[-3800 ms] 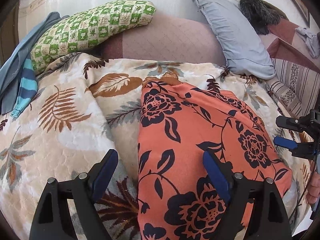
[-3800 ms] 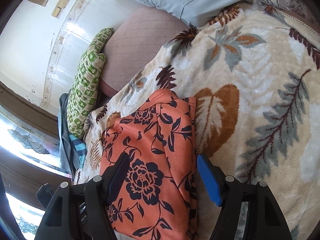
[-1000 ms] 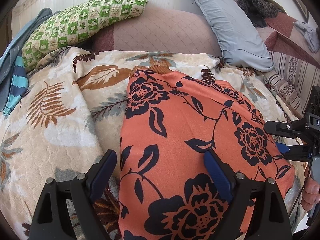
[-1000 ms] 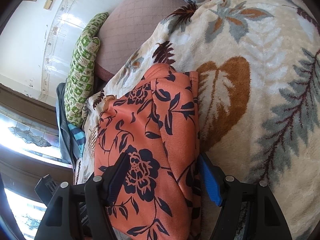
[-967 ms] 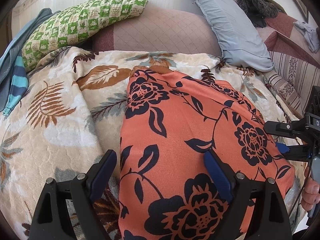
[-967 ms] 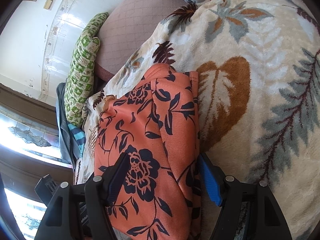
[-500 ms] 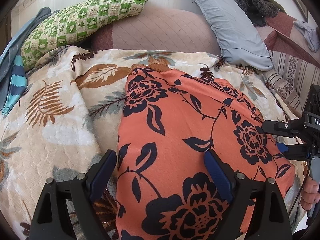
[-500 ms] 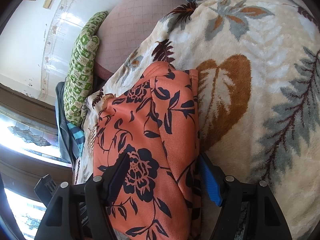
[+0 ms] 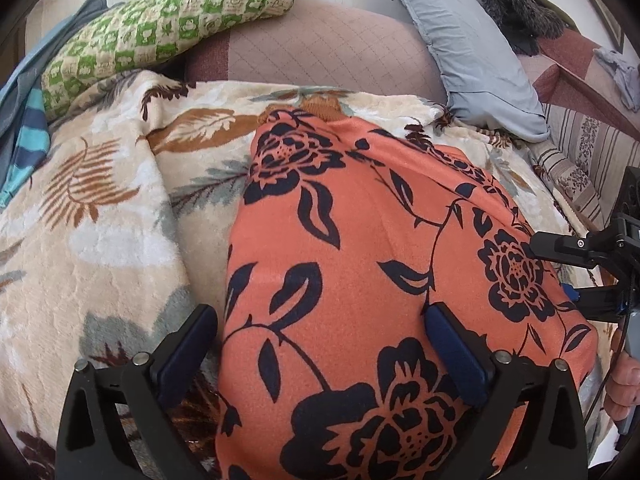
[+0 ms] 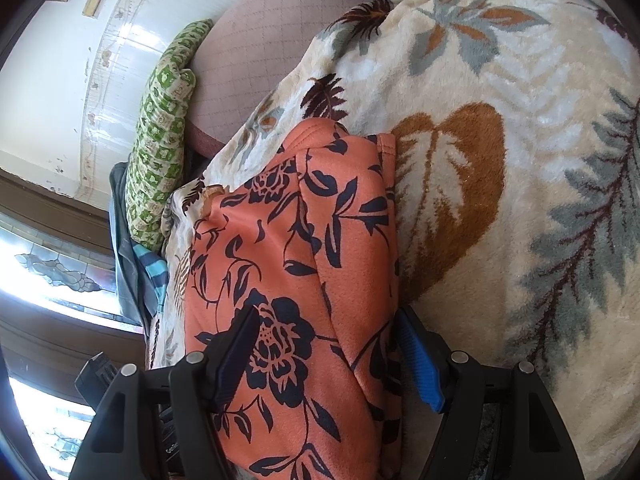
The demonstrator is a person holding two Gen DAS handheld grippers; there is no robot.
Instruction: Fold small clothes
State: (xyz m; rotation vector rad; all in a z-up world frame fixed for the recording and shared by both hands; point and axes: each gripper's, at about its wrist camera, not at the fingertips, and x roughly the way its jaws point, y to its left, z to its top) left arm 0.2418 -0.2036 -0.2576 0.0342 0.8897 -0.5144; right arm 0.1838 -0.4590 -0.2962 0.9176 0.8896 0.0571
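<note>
Here the orange floral garment (image 9: 360, 280) lies lengthwise on the leaf-patterned blanket (image 9: 100, 220), filling the centre and lower half of the left wrist view and running from bottom centre toward the middle of the right wrist view. It looks already doubled along its length: in the right wrist view a fold line and stacked edges show along its right side, which suggests a lengthwise fold is done and a crosswise one remains.

The left gripper (image 9: 320, 344) sits at the bottom of its frame with its tongs spread wide apart, straddling the near left edge of the cloth; one blue pad rests over the blanket, the other over the fabric. The right gripper (image 10: 328, 344) is likewise spread, its tongs bracketing the garment's near right edge, one over the print and one beside the layered edge. Neither pinches anything. Both are probably set at the two near corners so the end can be caught evenly and lifted toward the far end.

At the upper left of the left wrist view lies a green checked pillow (image 9: 168, 20), with a grey pillow (image 9: 472, 48) at upper right, both well apart from the garment, so the folding area is free.
</note>
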